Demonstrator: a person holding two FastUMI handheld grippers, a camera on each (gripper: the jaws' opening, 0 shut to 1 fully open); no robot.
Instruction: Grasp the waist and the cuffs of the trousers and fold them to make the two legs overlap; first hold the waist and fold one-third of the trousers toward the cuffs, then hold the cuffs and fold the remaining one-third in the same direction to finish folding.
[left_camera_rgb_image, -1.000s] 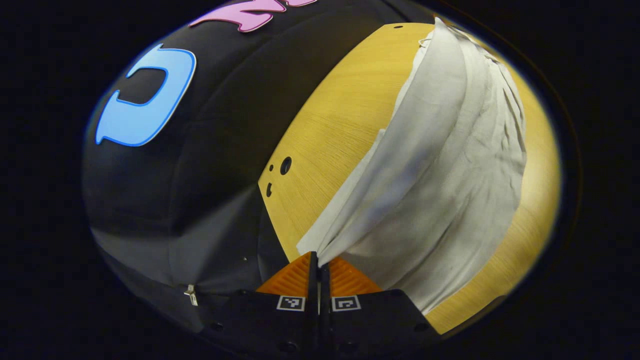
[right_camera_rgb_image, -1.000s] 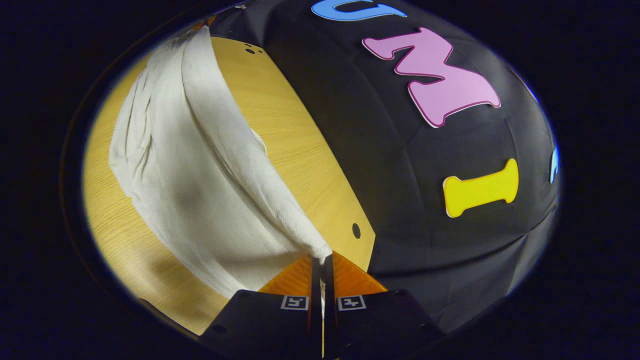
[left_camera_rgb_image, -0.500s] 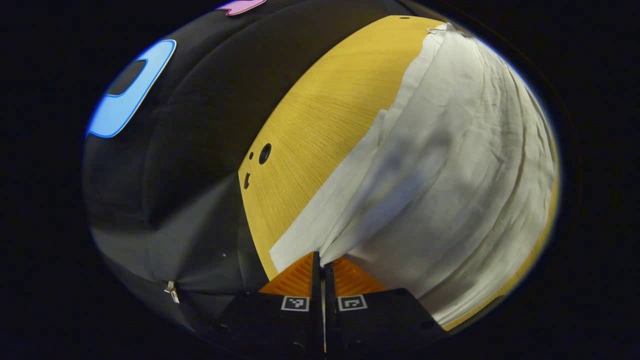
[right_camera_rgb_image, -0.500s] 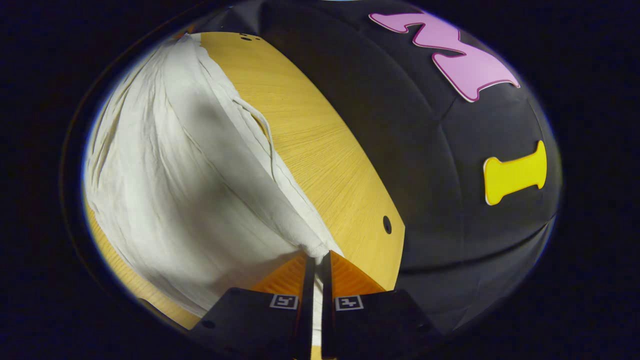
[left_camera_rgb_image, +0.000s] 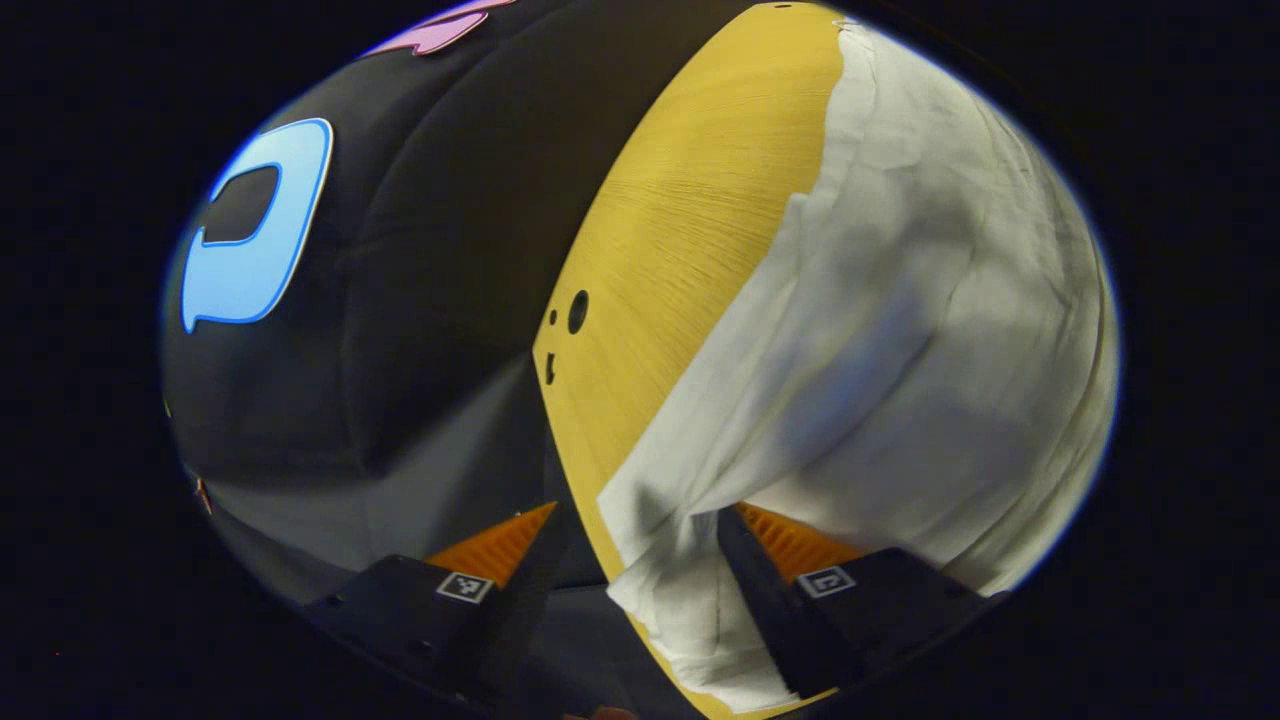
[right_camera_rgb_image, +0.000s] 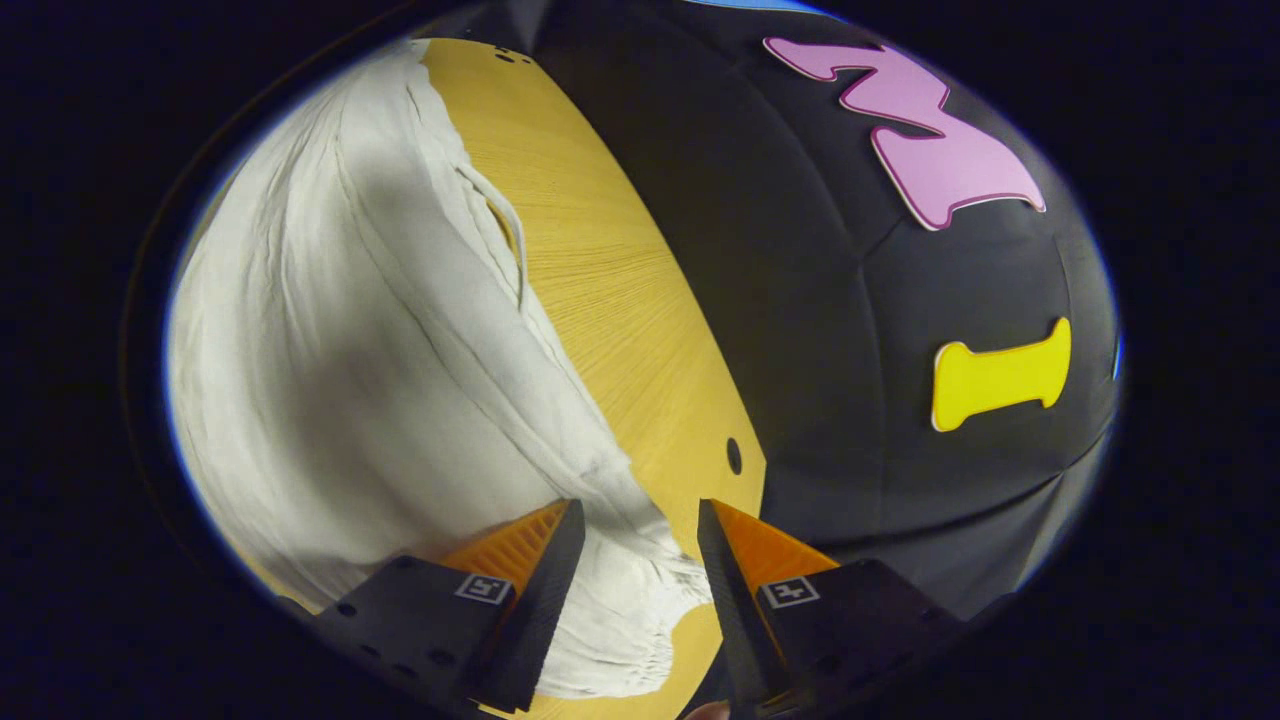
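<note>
— What is seen, from the largest thing down?

— A yellow wooden tabletop (left_camera_rgb_image: 660, 250) (right_camera_rgb_image: 600, 300) with small round holes near its edge is seen in both views, backed by the booth's black cloth wall (left_camera_rgb_image: 440, 260) (right_camera_rgb_image: 830, 330).

— And where are the trousers found?

— The off-white, creased cloth trousers (left_camera_rgb_image: 920, 300) (right_camera_rgb_image: 330, 360) are spread flat on that tabletop, covering much of it. In the left gripper view a corner of the fabric is laid at the tabletop's near edge, between the fingers. In the right gripper view a gathered, ruffled end is laid between the fingers, close to the tabletop's edge.

— How is the left tool (left_camera_rgb_image: 630, 535) held?

— It is spread wide. The fabric corner is framed by its two fingers but is not pinched; whether the right-hand finger is touched by the cloth cannot be told.

— And the right tool (right_camera_rgb_image: 633, 525)?

— It is likewise parted wide above the gathered end, with nothing gripped between its fingers.
</note>
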